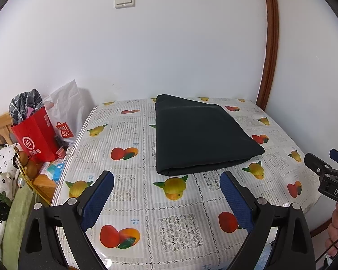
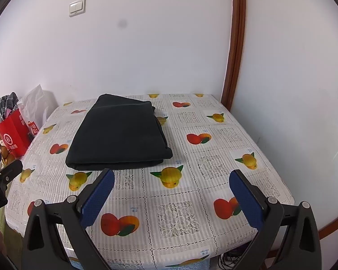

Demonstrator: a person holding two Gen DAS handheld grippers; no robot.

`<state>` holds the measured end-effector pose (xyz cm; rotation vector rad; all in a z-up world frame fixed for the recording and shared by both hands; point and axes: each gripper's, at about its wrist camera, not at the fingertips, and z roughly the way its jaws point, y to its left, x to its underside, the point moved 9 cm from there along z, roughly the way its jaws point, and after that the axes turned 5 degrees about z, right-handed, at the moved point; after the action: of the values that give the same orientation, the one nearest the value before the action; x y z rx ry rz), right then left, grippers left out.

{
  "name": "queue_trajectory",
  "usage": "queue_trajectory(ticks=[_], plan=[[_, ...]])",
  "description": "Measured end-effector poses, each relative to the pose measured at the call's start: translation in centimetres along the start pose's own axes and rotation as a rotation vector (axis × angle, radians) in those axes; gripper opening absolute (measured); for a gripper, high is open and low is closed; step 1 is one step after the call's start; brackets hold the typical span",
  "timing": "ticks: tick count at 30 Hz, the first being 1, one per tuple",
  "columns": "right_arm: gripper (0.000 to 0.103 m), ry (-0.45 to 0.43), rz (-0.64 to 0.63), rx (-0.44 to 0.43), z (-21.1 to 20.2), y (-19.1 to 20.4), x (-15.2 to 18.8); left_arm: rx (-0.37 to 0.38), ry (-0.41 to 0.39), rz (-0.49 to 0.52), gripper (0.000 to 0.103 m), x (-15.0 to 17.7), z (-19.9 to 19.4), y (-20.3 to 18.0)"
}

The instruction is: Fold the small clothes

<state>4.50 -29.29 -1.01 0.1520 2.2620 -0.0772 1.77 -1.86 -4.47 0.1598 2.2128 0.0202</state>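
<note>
The red paper shopping bag [image 1: 37,137] bears a white circled "HL" logo above white Chinese characters too blurred to make out. The white plastic bag [image 1: 67,110] behind it shows a red "MINISO" emblem. The black gripper body [image 1: 334,187] at the right edge reads "DAS".

matt dark cloth [image 1: 198,135], glossy plastic tablecloth [image 1: 133,202]

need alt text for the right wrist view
A dark folded garment lies on a table covered by a fruit-print tablecloth, set into a white-walled corner. The right gripper hovers over the near edge, jaws open and empty. A red shopping bag stands at far left.
</note>
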Motion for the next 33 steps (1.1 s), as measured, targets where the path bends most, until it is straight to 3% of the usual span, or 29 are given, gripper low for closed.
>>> queue_trajectory(ticks=[33], plan=[[0.100, 0.004, 0.012, 0.018, -0.5, -1.3, 0.5, -0.005, 0.010, 0.001, 0.095, 0.6, -0.6, 0.0]])
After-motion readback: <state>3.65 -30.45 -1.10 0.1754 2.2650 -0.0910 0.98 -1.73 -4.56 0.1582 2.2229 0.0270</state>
